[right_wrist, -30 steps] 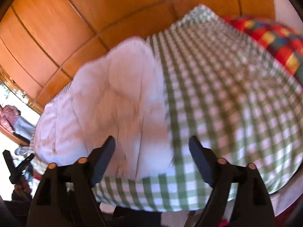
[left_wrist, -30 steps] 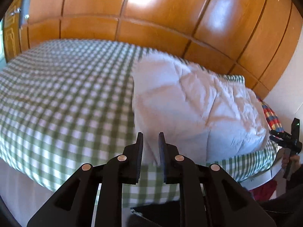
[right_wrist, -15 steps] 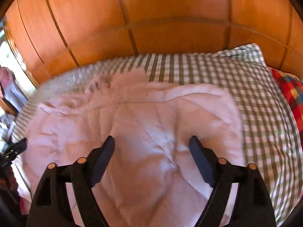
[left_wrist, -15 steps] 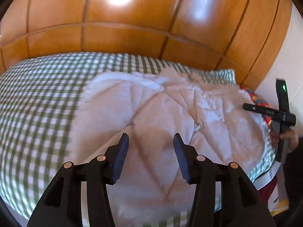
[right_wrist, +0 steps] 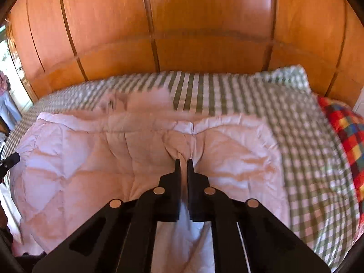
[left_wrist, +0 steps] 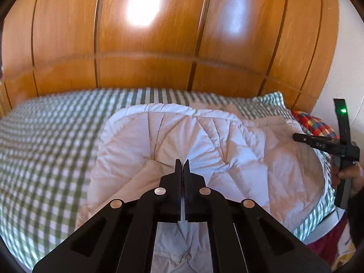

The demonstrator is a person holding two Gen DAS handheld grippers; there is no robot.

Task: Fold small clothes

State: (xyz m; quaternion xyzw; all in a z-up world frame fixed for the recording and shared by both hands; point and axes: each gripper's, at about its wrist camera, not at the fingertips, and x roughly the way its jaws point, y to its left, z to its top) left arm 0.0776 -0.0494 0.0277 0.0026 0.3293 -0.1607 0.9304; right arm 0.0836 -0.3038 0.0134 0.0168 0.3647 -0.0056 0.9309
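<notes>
On the green-checked bed [left_wrist: 52,150], in front of the wooden wardrobe [left_wrist: 159,45], lies a white quilted padded garment [left_wrist: 204,150], puffy and creased. The left gripper [left_wrist: 181,162] has just closed, pinching a fold near the garment's near edge. The right gripper [right_wrist: 184,161] has likewise just closed, nipping a gathered ridge of the same fabric. It looks light, soft and springy, likely to slide and puff back, so seams and hems should give the surest hold.
</notes>
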